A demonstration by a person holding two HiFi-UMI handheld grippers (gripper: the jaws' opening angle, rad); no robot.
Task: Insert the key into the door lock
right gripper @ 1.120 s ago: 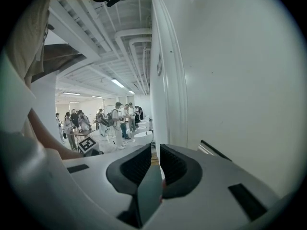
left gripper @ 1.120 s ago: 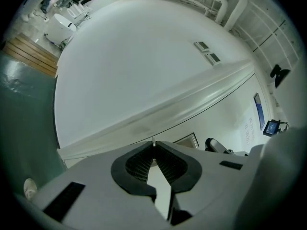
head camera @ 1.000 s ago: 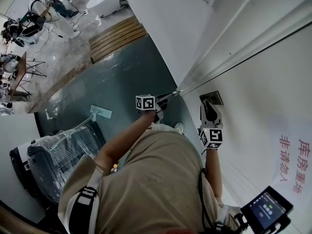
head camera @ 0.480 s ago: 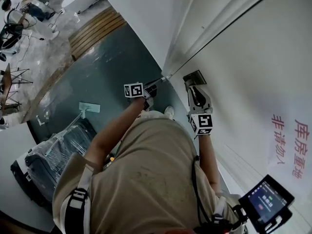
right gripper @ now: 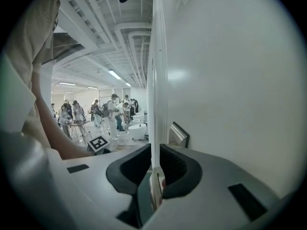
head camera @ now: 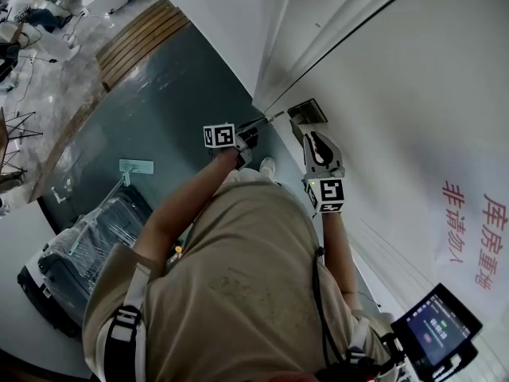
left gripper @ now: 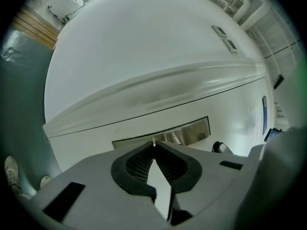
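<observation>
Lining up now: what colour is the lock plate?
The lock plate is silver-grey metal; left gripper view.

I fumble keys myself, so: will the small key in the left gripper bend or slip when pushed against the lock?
Probably stiff: the key juts straight from the shut left gripper without drooping. It may pivot or slip, since the ribbed pads pinch just a thin sliver. It looks light, being slim beside the lock plate.

The key is mostly hidden between the jaws
</observation>
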